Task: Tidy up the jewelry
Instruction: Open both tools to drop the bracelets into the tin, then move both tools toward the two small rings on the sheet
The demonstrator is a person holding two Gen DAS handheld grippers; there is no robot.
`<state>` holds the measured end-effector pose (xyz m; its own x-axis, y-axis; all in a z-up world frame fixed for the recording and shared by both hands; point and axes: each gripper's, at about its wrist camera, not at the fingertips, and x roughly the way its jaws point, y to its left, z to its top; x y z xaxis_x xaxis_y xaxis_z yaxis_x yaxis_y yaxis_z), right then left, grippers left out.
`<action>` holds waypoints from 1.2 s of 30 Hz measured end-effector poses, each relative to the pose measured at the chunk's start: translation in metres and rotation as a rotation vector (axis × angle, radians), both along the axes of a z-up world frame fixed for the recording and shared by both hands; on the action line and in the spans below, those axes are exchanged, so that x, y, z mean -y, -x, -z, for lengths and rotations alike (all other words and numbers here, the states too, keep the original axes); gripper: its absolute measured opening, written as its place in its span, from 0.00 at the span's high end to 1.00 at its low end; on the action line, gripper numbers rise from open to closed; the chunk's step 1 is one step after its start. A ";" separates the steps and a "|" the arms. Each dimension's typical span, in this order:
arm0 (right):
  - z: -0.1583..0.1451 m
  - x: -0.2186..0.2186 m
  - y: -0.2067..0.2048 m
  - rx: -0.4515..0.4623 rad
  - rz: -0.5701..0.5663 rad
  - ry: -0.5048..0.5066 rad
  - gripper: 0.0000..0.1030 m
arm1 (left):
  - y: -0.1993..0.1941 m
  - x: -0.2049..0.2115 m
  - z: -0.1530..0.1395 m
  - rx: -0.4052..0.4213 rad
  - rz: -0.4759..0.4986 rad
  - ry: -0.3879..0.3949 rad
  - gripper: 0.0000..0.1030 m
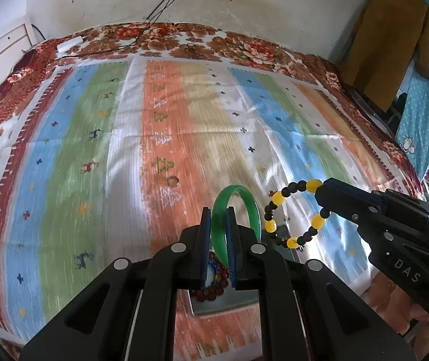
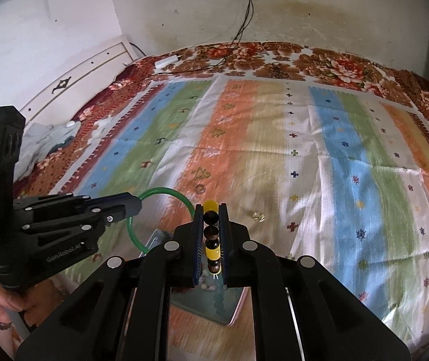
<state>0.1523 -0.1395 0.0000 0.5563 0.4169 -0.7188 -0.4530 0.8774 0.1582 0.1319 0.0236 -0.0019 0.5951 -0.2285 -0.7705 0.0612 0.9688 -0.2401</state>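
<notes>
Two tongs (image 1: 218, 210) (image 2: 210, 210) gripping bangle (image 1: 252, 207), bead bracelet (image 1: 292, 213).

"DAS" marks the right tool (image 1: 319, 198); "GenRobot.AI" the left tool (image 2: 137, 206).

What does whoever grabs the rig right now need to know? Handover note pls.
Left gripper: shut on the green bangle, held upright in the air.
Right gripper: shut on the bead bracelet, yellow and dark beads, also lifted.
Both hang over the tray on the striped bedspread.
Done: red beads already lie in the tray, plus small pale pieces I can't identify.
Left: set down bangle and bracelet, probably in the tray. A small clear piece and a pale gold one lie loose on the bedspread beyond the tray.
</notes>
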 end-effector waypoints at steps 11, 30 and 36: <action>0.021 -0.003 0.021 -0.070 -0.041 0.036 0.90 | 0.016 0.010 0.015 -0.049 0.016 -0.034 0.90; 0.035 0.016 -0.008 -0.072 0.090 0.107 0.64 | 0.011 0.008 0.014 -0.027 -0.024 -0.130 0.72; 0.038 0.018 -0.020 -0.080 0.099 0.107 0.60 | 0.008 0.004 0.014 -0.027 -0.037 -0.142 0.66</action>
